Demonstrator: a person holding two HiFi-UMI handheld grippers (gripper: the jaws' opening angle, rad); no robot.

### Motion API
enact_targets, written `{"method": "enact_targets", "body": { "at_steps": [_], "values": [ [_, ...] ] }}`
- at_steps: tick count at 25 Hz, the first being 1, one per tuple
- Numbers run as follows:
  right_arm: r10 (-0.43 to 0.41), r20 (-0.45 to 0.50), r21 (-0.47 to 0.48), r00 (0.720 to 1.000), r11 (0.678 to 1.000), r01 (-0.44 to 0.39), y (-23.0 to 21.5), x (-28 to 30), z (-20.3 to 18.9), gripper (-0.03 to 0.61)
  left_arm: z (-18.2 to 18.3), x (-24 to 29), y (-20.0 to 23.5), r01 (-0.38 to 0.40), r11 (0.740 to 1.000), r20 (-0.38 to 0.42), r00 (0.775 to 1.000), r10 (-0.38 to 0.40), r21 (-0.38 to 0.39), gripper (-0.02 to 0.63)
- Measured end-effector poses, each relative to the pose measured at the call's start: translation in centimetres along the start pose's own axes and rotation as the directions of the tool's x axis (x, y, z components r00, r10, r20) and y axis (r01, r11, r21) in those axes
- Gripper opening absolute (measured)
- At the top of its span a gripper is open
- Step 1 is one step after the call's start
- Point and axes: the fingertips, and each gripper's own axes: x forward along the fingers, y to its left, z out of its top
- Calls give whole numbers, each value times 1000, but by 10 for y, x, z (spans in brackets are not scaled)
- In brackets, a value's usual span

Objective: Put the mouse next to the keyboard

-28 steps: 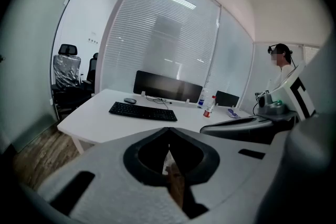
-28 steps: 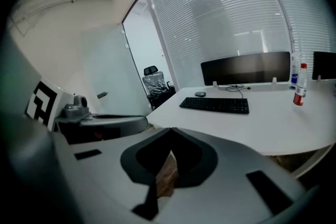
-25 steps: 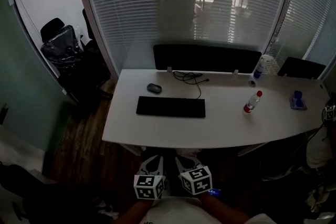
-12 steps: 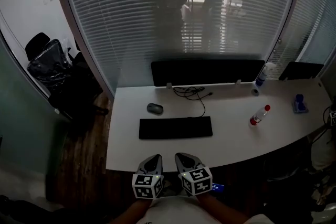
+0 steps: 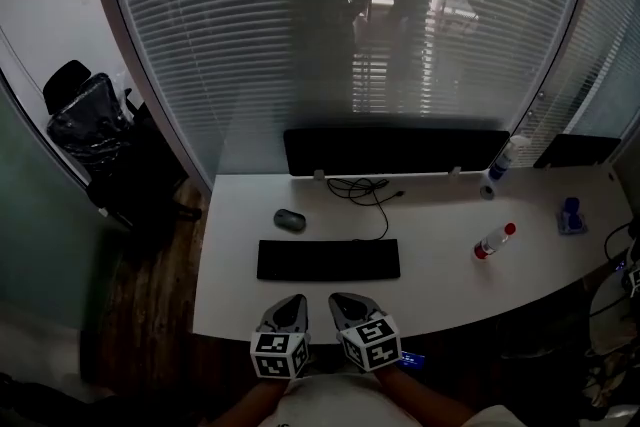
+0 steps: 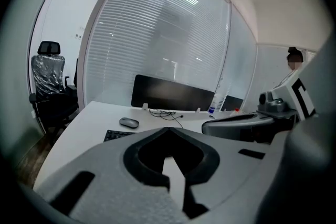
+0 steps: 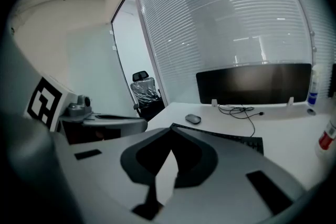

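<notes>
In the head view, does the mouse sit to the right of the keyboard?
No, the mouse lies just beyond the keyboard, near its left end.

In the left gripper view the left gripper (image 6: pixel 168 131) covers most of the keyboard (image 6: pixel 112 135), so only its left end shows. In the right gripper view the right gripper (image 7: pixel 170 128) hides the keyboard's near edge, and the bottle (image 7: pixel 327 140) is cut off at the picture's right rim. In the head view the blue thing (image 5: pixel 570 215) at the right end of the desk (image 5: pixel 440 265) and the small round thing (image 5: pixel 487 192) beside the monitor (image 5: pixel 395 151) are too small to identify, and the shapes behind the blinds (image 5: pixel 250 35) are too dim to make out.
</notes>
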Motion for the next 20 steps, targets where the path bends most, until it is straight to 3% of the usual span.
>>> {"method": "enact_targets", "body": {
  "at_steps": [4,11,20],
  "values": [
    [-7,-16,1,1000,1000,7,-15,6,0,5,-1,14,0,-2,1000,-9,1000,2,-28,5],
    [28,-33,-21,999,999,-29,-26,22,2,5,4,29,11,-31,999,0,1000,31,-14,5],
    [24,-57,-98,998,995,-29,-50,64,19,5,13,56,50,-57,998,8,998,57,-13,5]
  ]
}}
